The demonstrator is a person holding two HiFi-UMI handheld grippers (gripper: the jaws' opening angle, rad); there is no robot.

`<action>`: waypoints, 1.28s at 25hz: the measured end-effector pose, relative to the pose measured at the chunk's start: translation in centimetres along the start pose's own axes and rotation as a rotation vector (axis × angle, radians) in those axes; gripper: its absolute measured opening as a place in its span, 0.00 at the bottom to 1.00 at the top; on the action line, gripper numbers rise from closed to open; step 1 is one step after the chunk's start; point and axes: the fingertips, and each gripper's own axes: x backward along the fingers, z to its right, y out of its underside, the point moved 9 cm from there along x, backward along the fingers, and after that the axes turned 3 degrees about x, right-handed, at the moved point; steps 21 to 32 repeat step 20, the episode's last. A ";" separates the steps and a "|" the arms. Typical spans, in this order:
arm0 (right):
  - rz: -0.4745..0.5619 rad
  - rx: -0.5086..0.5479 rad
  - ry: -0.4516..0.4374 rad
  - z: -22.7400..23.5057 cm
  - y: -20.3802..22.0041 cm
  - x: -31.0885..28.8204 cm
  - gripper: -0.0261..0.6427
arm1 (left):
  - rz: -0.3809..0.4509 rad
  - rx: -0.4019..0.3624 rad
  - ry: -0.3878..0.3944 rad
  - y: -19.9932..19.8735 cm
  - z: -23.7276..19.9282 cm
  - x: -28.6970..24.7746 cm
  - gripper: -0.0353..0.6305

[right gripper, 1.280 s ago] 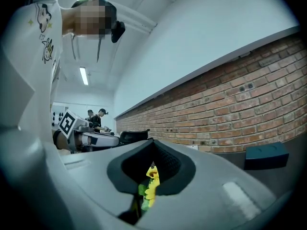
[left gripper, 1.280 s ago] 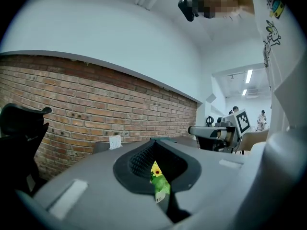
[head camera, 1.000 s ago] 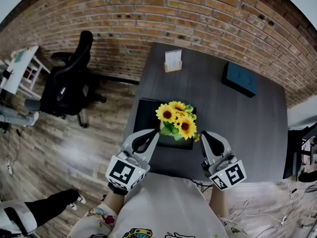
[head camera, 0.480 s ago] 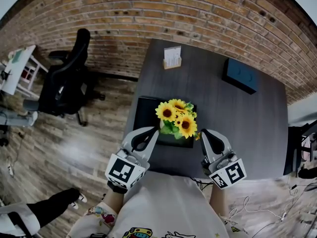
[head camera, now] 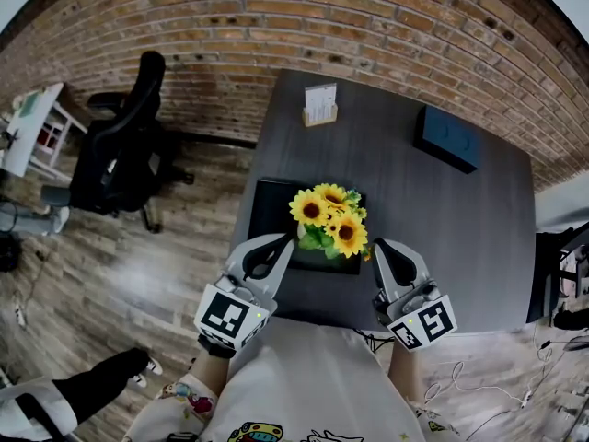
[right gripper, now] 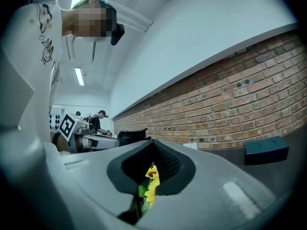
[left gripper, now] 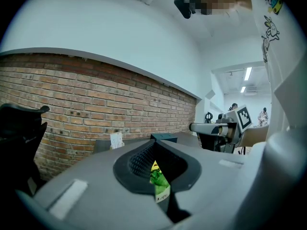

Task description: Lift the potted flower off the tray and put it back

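A pot of yellow sunflowers (head camera: 329, 221) stands on a black tray (head camera: 269, 208) near the front edge of the dark table (head camera: 442, 228). My left gripper (head camera: 288, 244) hovers just left of the flowers, its jaws shut with nothing in them. To the right of the flowers my right gripper (head camera: 376, 247) is shut too and empty. Through the slit between the shut jaws the left gripper view shows green leaves (left gripper: 158, 180), and the right gripper view shows yellow petals (right gripper: 151, 182). The pot itself is hidden under the blooms.
A small white card holder (head camera: 320, 109) and a dark blue box (head camera: 445, 143) sit at the table's back. A black office chair (head camera: 124, 155) stands on the wood floor at left, before a brick wall (head camera: 304, 26). Cables (head camera: 479, 394) lie on the floor at lower right.
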 end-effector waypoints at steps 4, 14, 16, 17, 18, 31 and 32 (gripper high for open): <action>-0.009 0.003 -0.006 -0.1 0.1 -0.1 0.04 | -0.005 -0.005 -0.003 -0.1 0.0 -0.1 0.07; -0.012 0.001 -0.008 0.1 0.2 0.0 0.04 | -0.008 -0.007 -0.013 0.1 0.1 0.1 0.07; -0.012 0.003 -0.011 0.0 0.2 0.0 0.04 | -0.005 -0.007 -0.015 0.1 0.1 0.1 0.07; -0.011 0.003 -0.011 0.0 0.2 0.0 0.04 | -0.005 -0.006 -0.017 0.2 0.1 0.2 0.07; -0.010 0.004 -0.012 -0.1 0.2 0.0 0.04 | -0.005 -0.006 -0.018 0.2 0.1 0.2 0.07; -0.008 0.005 -0.013 -0.1 0.2 0.0 0.04 | -0.009 -0.006 -0.020 0.3 0.1 0.3 0.07; -0.008 0.005 -0.013 -0.1 0.2 0.0 0.04 | -0.009 -0.006 -0.020 0.3 0.1 0.3 0.07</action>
